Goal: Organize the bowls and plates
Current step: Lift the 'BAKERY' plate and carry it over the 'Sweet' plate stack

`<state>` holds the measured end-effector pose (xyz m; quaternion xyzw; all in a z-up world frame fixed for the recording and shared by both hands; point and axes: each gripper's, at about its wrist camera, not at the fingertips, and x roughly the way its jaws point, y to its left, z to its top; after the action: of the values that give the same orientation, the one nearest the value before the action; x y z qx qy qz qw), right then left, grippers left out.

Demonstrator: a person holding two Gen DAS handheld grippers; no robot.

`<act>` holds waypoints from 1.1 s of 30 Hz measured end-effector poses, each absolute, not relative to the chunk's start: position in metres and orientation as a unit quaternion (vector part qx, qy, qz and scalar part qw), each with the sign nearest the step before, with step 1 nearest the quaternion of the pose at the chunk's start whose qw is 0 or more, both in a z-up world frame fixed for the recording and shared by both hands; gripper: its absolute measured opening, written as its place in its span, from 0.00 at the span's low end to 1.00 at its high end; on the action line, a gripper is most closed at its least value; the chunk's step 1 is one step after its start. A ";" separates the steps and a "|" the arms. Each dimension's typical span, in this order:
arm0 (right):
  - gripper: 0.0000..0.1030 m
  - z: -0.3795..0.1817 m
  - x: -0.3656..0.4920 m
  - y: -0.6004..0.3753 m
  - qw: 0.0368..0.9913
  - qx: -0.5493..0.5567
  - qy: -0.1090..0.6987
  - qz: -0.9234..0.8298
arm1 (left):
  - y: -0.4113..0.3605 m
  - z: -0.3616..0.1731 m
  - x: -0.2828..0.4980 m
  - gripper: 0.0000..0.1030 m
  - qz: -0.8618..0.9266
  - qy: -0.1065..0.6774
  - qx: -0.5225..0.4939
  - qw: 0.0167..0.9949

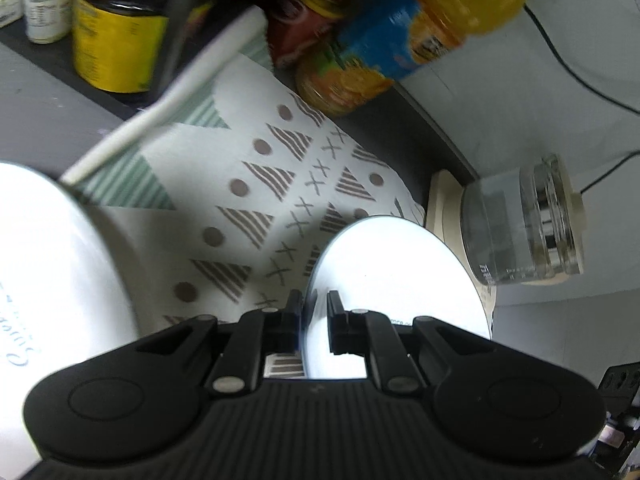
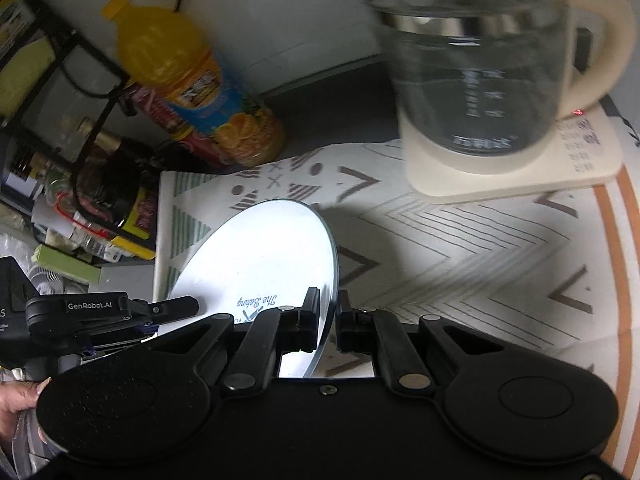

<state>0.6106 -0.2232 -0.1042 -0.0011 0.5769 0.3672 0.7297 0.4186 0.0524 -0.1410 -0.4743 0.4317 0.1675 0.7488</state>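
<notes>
The right gripper (image 2: 329, 312) grasps the white plate (image 2: 260, 264) by its near rim, held tilted above the patterned mat (image 2: 460, 240) on the desk. The left gripper (image 1: 314, 312) straddles the plate's (image 1: 400, 276) opposite rim, apparently clenched on it. A glass kettle (image 2: 476, 80) stands near.

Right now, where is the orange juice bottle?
The orange juice bottle leans at the back left of the patterned mat, left of the glass kettle.
</notes>
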 end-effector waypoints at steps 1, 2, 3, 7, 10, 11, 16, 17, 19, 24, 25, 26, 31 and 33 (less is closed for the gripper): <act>0.08 -0.103 0.609 -0.219 0.728 -0.004 0.576 0.371 | 0.055 -0.140 0.415 0.10 0.171 0.429 -0.476 0.749; 0.08 -0.101 0.607 -0.213 0.727 -0.007 0.575 0.376 | 0.058 -0.139 0.410 0.10 0.174 0.426 -0.477 0.749; 0.08 -0.101 0.606 -0.210 0.725 -0.008 0.575 0.379 | 0.061 -0.138 0.406 0.10 0.178 0.423 -0.479 0.748; 0.08 -0.100 0.598 -0.193 0.716 -0.020 0.575 0.396 | 0.072 -0.138 0.387 0.10 0.192 0.413 -0.488 0.744; 0.08 -0.103 0.590 -0.183 0.708 -0.030 0.577 0.406 | 0.079 -0.139 0.373 0.10 0.203 0.407 -0.495 0.741; 0.08 -0.104 0.588 -0.180 0.705 -0.032 0.578 0.410 | 0.081 -0.139 0.368 0.10 0.207 0.405 -0.497 0.739; 0.08 -0.107 0.577 -0.163 0.690 -0.043 0.582 0.428 | 0.090 -0.139 0.345 0.10 0.226 0.393 -0.508 0.733; 0.08 -0.107 0.574 -0.160 0.687 -0.044 0.583 0.432 | 0.091 -0.139 0.341 0.10 0.230 0.390 -0.509 0.732; 0.08 -0.108 0.570 -0.154 0.681 -0.049 0.583 0.440 | 0.095 -0.139 0.333 0.10 0.237 0.385 -0.513 0.730; 0.08 -0.110 0.559 -0.139 0.667 -0.061 0.584 0.459 | 0.101 -0.139 0.311 0.10 0.256 0.372 -0.523 0.723; 0.08 -0.111 0.556 -0.137 0.664 -0.064 0.585 0.462 | 0.102 -0.139 0.307 0.10 0.260 0.370 -0.524 0.721; 0.08 -0.112 0.554 -0.133 0.660 -0.067 0.586 0.465 | 0.103 -0.139 0.303 0.10 0.264 0.368 -0.526 0.720; 0.08 -0.114 0.542 -0.120 0.646 -0.078 0.587 0.481 | 0.106 -0.141 0.283 0.10 0.282 0.357 -0.533 0.713; 0.08 -0.115 0.537 -0.116 0.641 -0.083 0.588 0.487 | 0.107 -0.143 0.274 0.10 0.288 0.353 -0.538 0.709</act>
<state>0.5369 -0.1157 -0.1153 -0.0833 0.5877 0.4872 0.6406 0.2744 0.1067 -0.1427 -0.5385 0.3528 0.2882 0.7089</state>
